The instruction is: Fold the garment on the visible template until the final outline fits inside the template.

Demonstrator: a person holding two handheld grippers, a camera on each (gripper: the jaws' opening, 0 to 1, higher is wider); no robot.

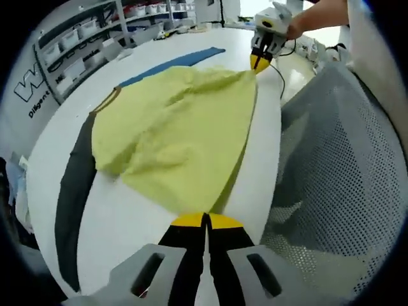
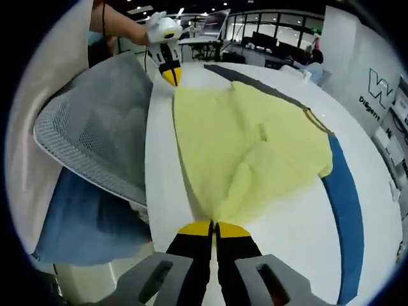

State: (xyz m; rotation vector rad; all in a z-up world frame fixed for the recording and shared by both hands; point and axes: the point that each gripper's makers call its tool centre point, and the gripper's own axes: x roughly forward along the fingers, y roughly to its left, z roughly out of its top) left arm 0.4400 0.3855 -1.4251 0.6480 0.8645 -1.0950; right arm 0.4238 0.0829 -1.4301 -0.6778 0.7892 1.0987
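Note:
A yellow garment (image 1: 178, 134) lies spread on a white table (image 1: 146, 217), over a template that shows as a dark strip (image 1: 71, 191) on one side and a blue strip (image 1: 182, 60) at the far end. My left gripper (image 1: 205, 218) is shut on the garment's near edge. The right gripper (image 1: 260, 62), held by a hand, pinches the far corner. In the right gripper view, my right gripper (image 2: 214, 223) is shut on the garment (image 2: 248, 146), and the left gripper (image 2: 169, 75) grips the opposite corner. The blue template strip (image 2: 345, 204) curves along the right.
A grey mesh chair back (image 1: 331, 178) stands close against the table's edge, also seen as the mesh chair (image 2: 95, 134). Blue trousers (image 2: 83, 223) show below it. Shelves with bins (image 1: 83, 35) line the far wall.

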